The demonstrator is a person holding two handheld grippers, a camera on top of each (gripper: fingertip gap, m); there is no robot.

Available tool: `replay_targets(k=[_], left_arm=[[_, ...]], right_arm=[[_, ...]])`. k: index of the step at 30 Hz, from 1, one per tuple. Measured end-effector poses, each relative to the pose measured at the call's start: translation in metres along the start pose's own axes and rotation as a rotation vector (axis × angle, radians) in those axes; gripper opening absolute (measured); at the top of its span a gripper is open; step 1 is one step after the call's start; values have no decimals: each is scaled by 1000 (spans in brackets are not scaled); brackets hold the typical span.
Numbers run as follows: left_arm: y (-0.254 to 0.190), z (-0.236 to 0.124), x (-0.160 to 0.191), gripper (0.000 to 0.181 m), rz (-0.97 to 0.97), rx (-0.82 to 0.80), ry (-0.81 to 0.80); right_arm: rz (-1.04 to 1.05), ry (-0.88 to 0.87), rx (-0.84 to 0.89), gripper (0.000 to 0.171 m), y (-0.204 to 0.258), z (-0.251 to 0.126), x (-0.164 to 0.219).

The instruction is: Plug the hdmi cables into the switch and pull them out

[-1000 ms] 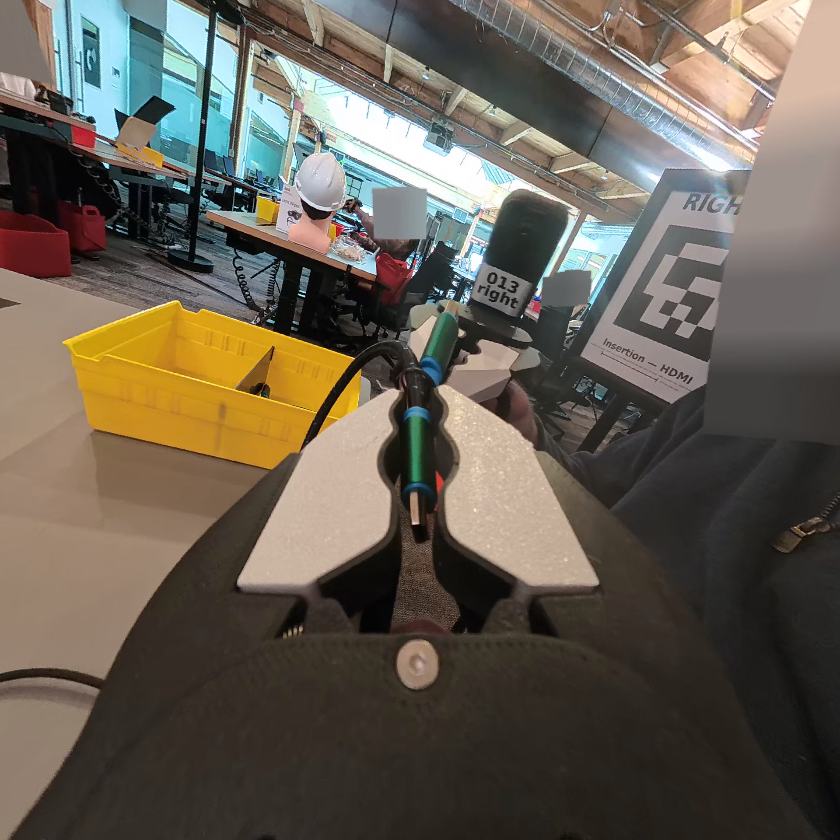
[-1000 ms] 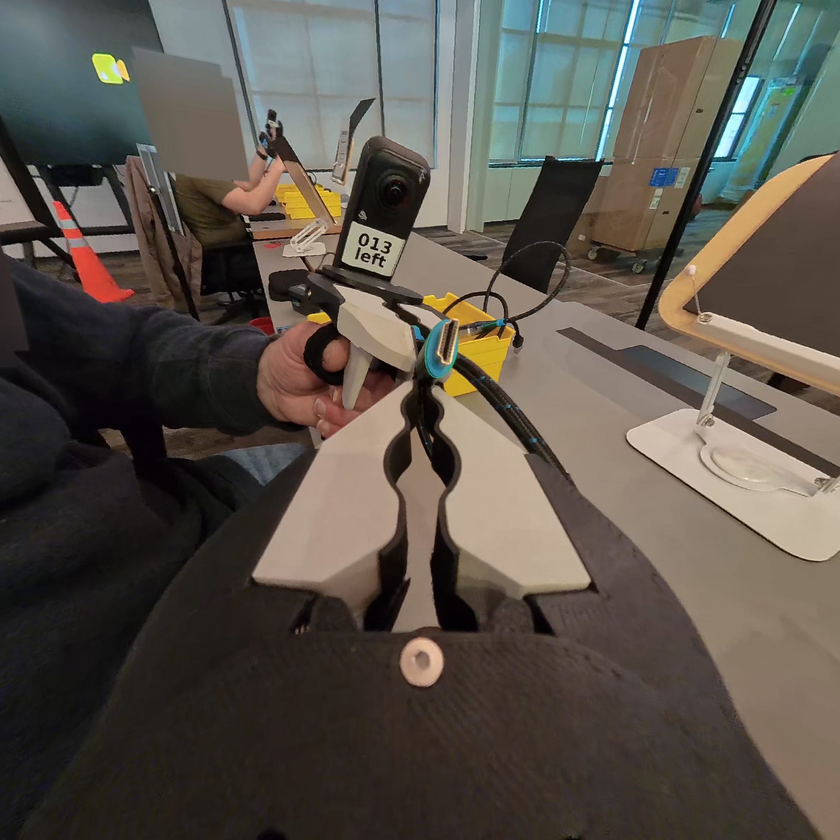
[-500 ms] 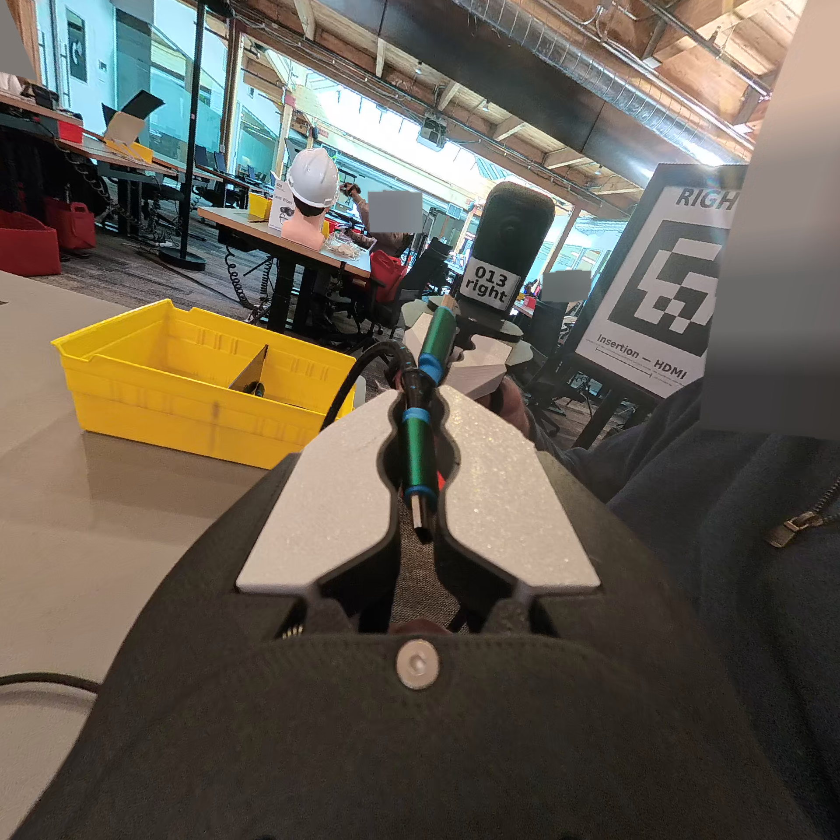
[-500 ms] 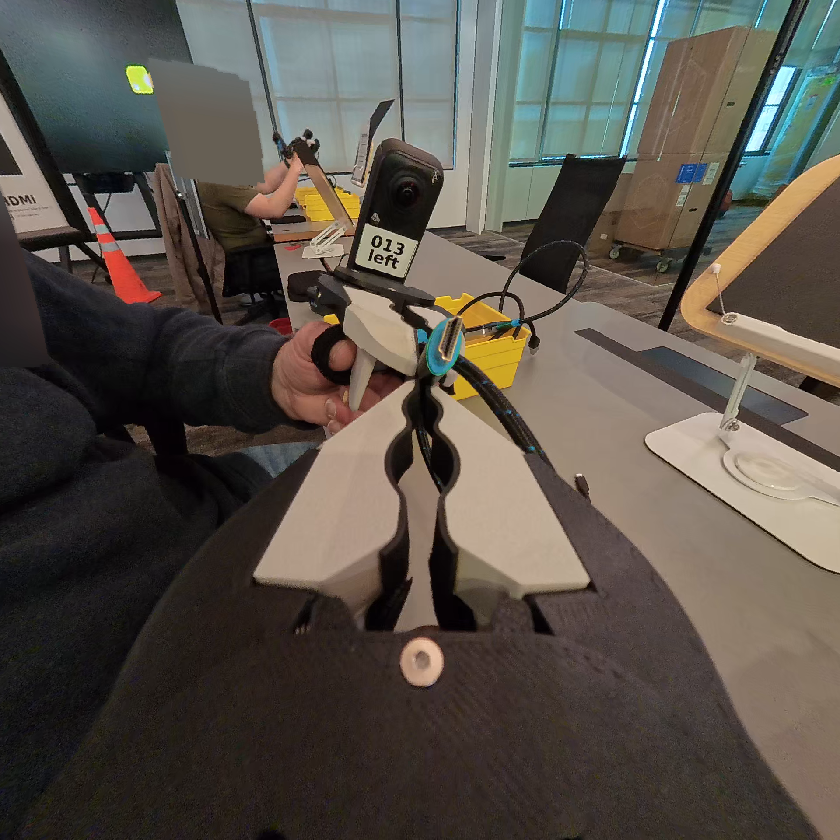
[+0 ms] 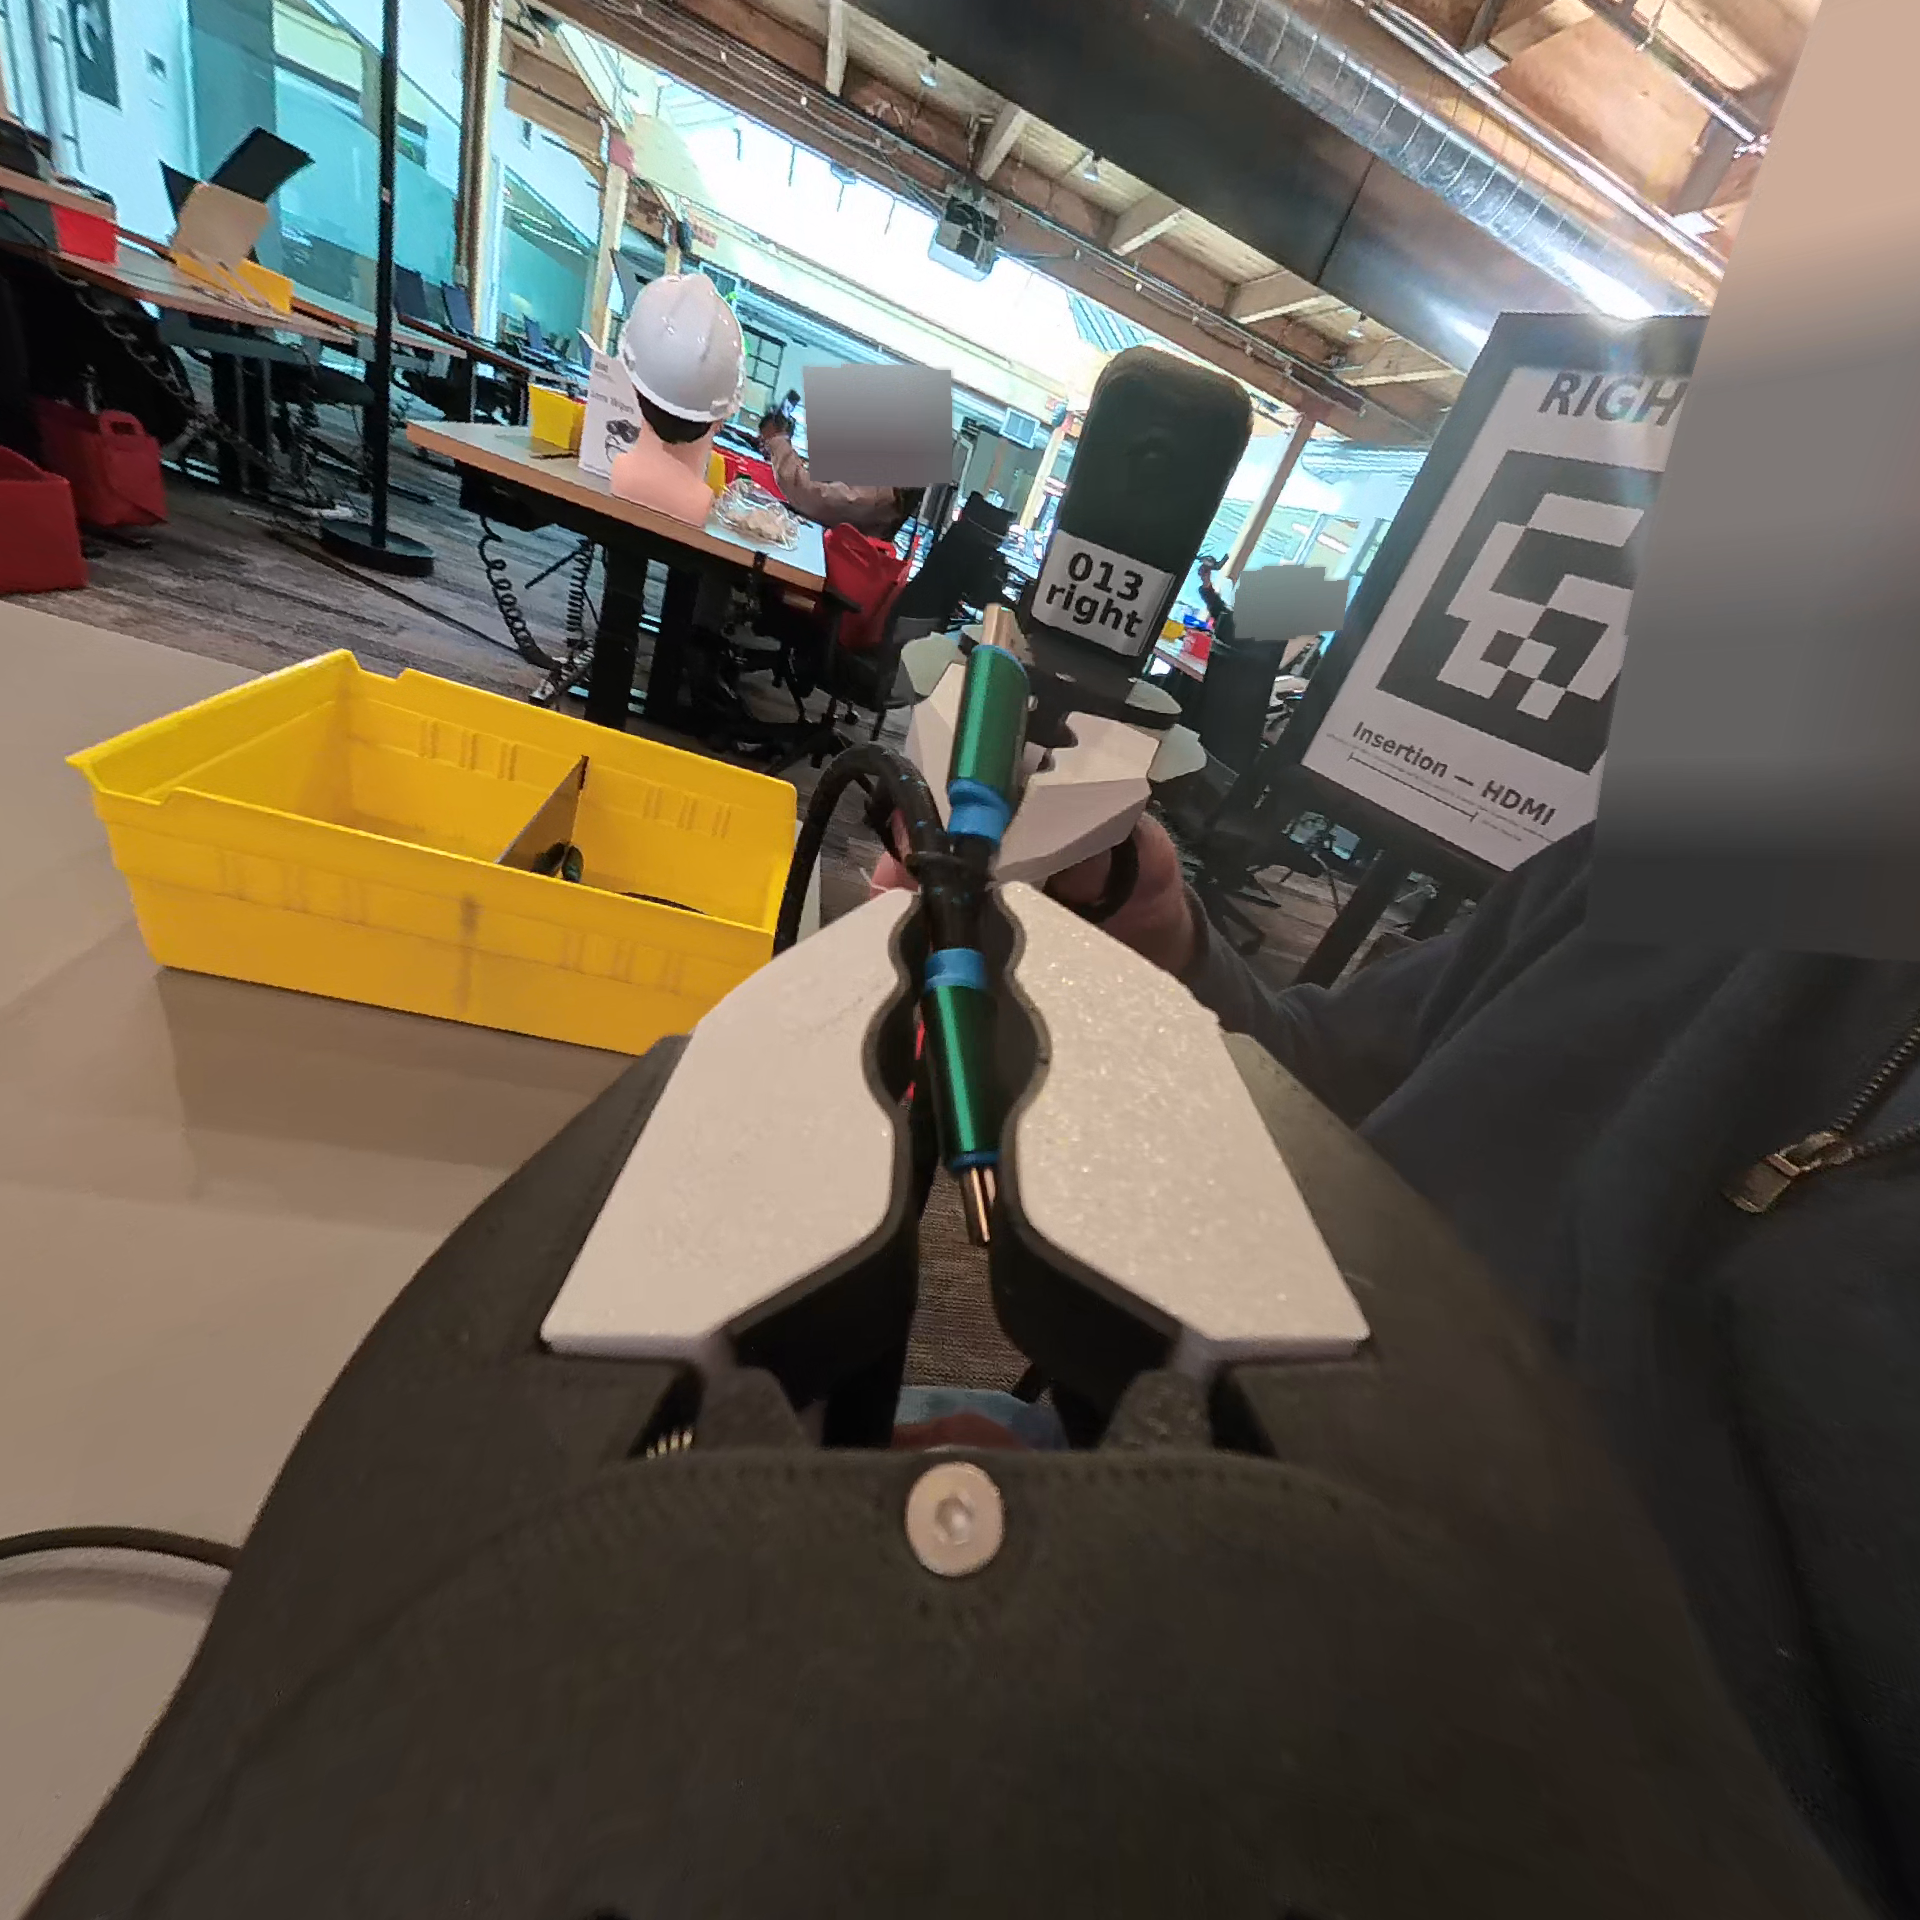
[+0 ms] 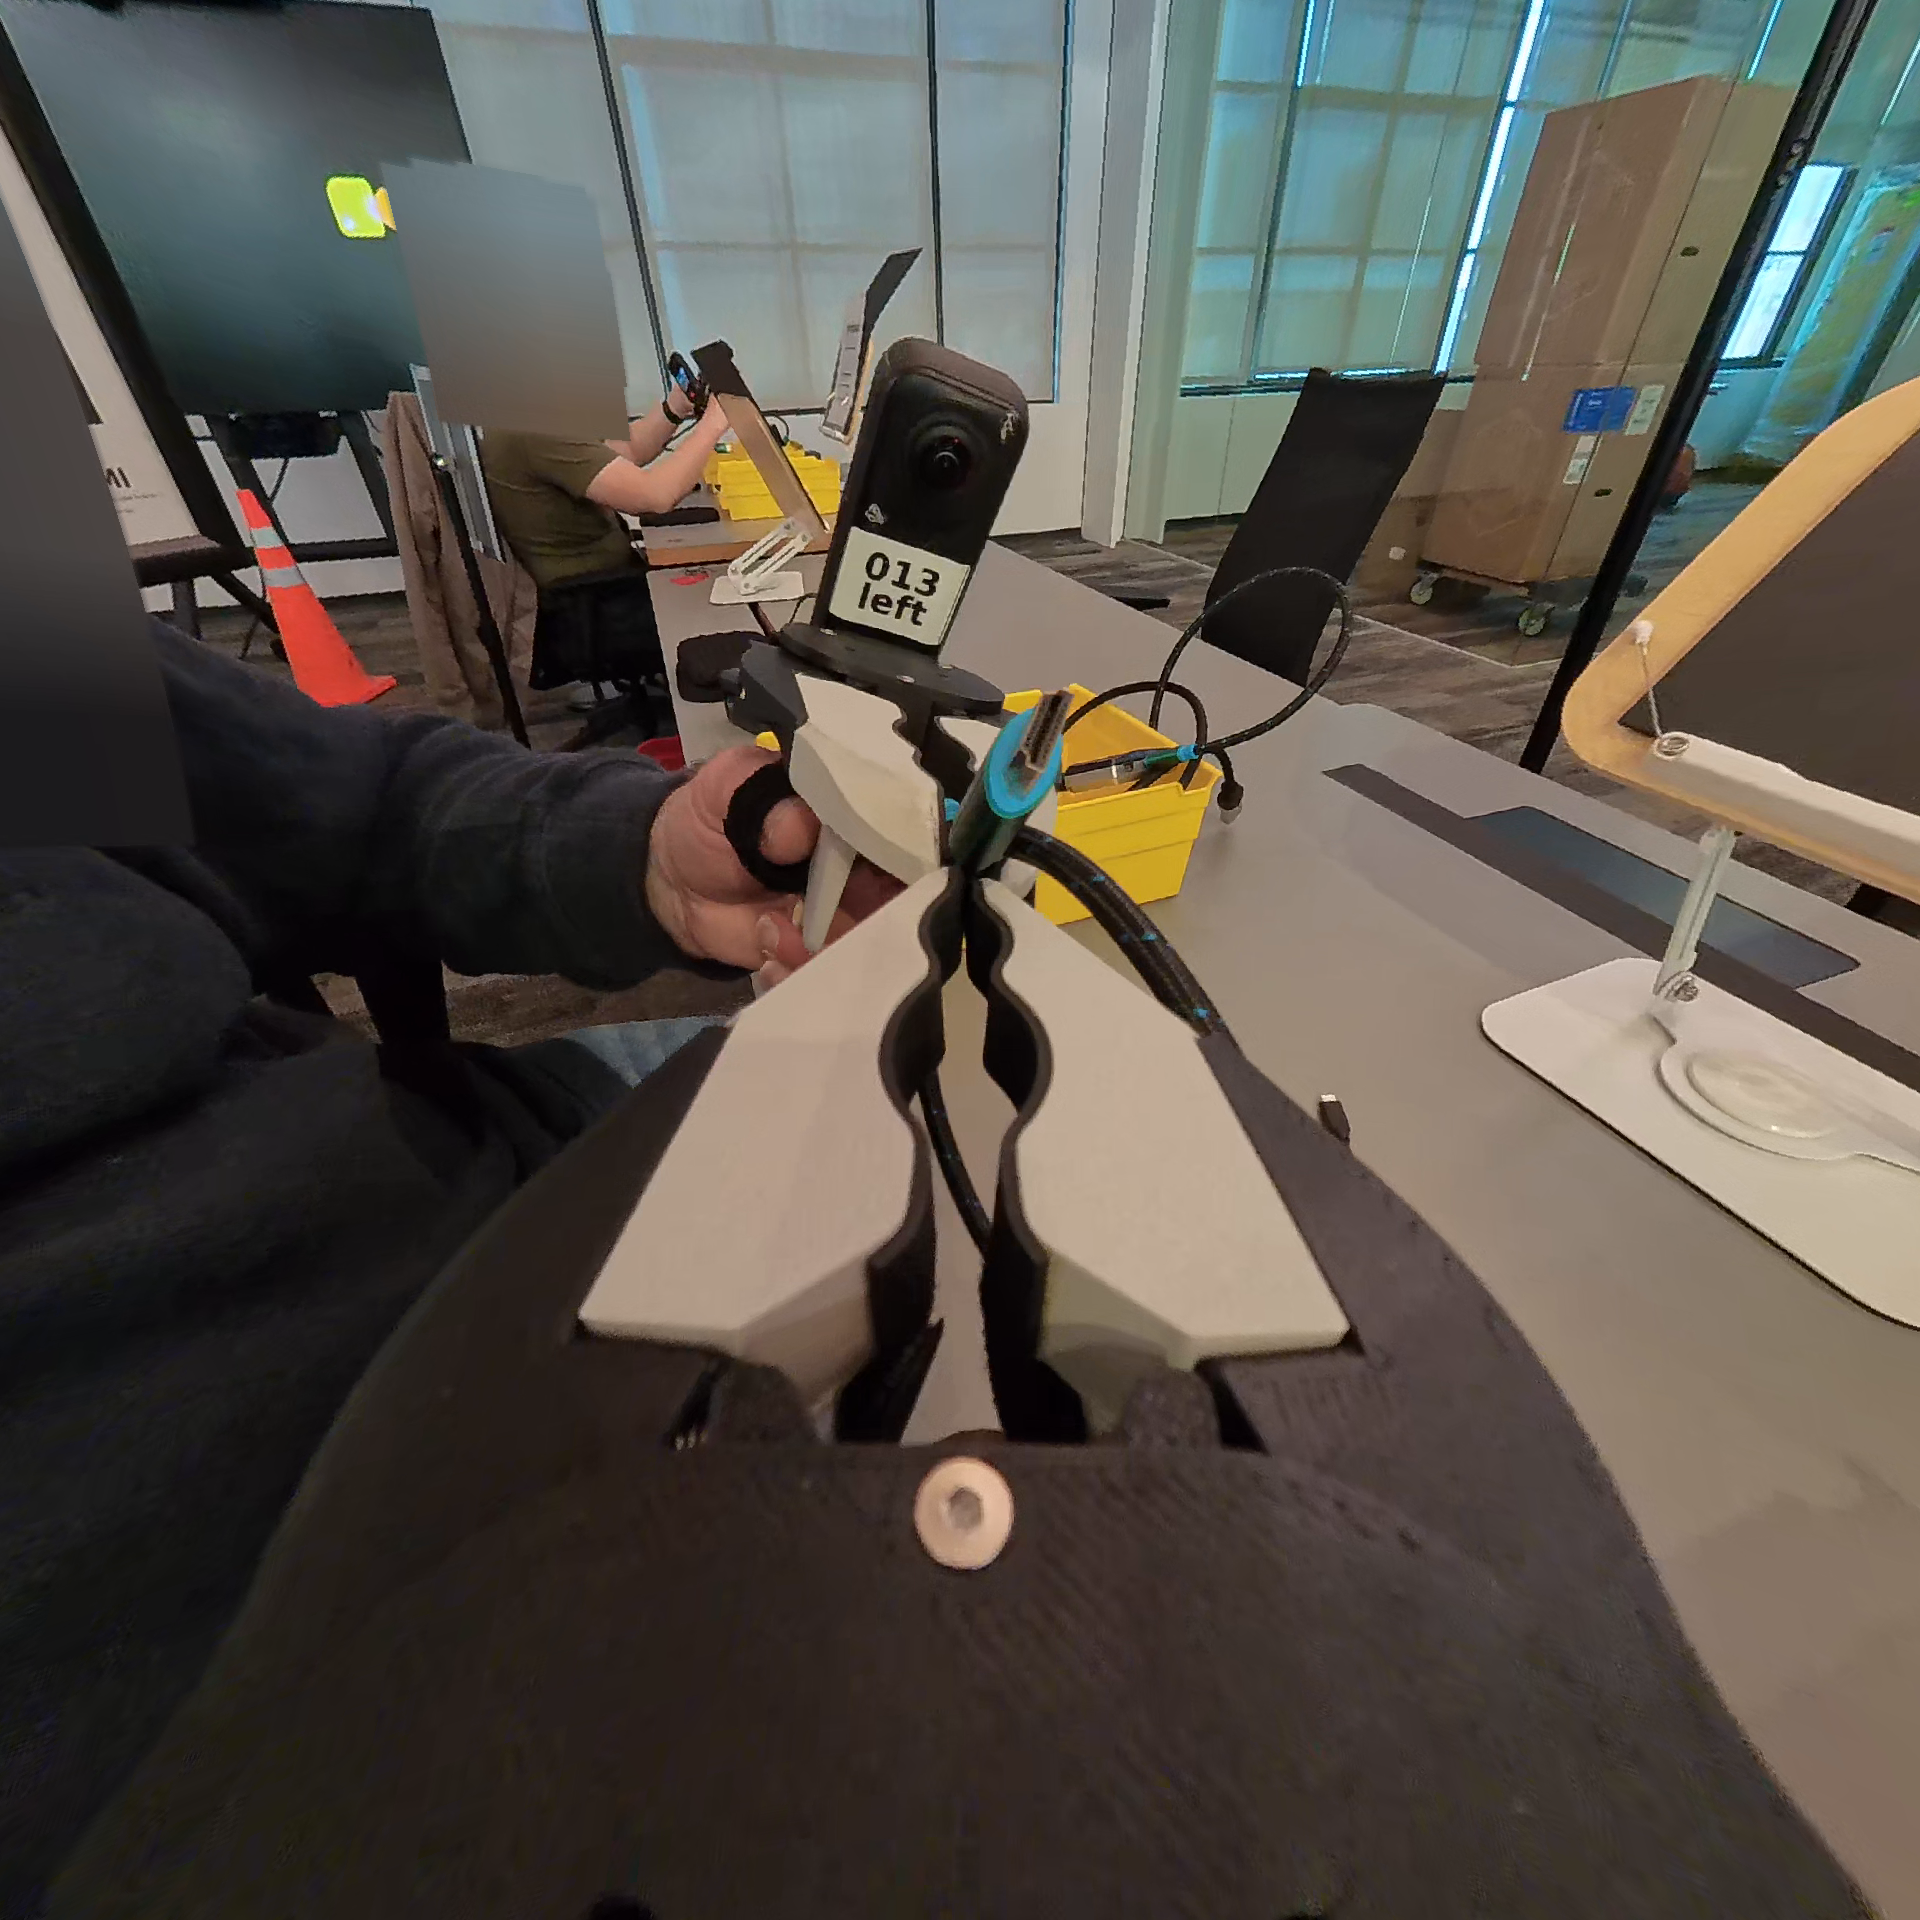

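Left gripper closed on a green cable plug, right gripper closed on the braided cable below a second plug; yellow bin at ten o'clock, sign at two o'clock only in the left view.

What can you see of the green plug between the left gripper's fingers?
The plug is a slim, shiny green body, metallic-looking, with a blue collar at each end and a flat bare-metal tip. It lies in the hollow between the left gripper's pale fingers, tip pointing back toward the camera. The fingertips close on its black braided cable just behind the far collar.
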State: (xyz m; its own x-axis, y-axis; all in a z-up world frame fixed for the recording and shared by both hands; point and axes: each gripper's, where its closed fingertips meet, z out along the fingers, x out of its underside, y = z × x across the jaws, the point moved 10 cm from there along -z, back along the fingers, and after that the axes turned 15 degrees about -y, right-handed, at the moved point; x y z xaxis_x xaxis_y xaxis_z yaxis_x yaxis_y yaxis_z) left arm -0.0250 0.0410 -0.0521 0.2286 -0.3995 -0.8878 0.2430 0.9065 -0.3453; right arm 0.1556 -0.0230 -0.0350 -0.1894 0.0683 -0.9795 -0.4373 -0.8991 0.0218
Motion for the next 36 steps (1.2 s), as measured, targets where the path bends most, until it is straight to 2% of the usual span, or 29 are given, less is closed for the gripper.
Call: replay_targets(k=[8,10,16,23,30,31,32,36], left_arm=[[-2,-1,-4,9,26,-38,-26],[-2,-1,-4,9,25,-39,-30],[-5,0,-4,9,52,-48,-31],[-3,-1,-5,9,53,-57,-31],[-4,0,-5,9,55,-54,-32],[-5,0,-4,9,54,-52,-33],[-5,0,-4,9,54,-48,-32],[-6,1,-3,9,55,-44,-30]], right_arm=[[-110,33,33,0,6,-2,-7],[-135,51,42,6,9,2,-7],[-118,66,33,0,11,8,-3],[-160,81,70,0,10,4,-6],[-152,94,32,0,12,5,-8],[-147,109,30,1,12,7,-6],[-148,122,44,13,11,9,-4],[-162,144,42,1,13,13,-2]])
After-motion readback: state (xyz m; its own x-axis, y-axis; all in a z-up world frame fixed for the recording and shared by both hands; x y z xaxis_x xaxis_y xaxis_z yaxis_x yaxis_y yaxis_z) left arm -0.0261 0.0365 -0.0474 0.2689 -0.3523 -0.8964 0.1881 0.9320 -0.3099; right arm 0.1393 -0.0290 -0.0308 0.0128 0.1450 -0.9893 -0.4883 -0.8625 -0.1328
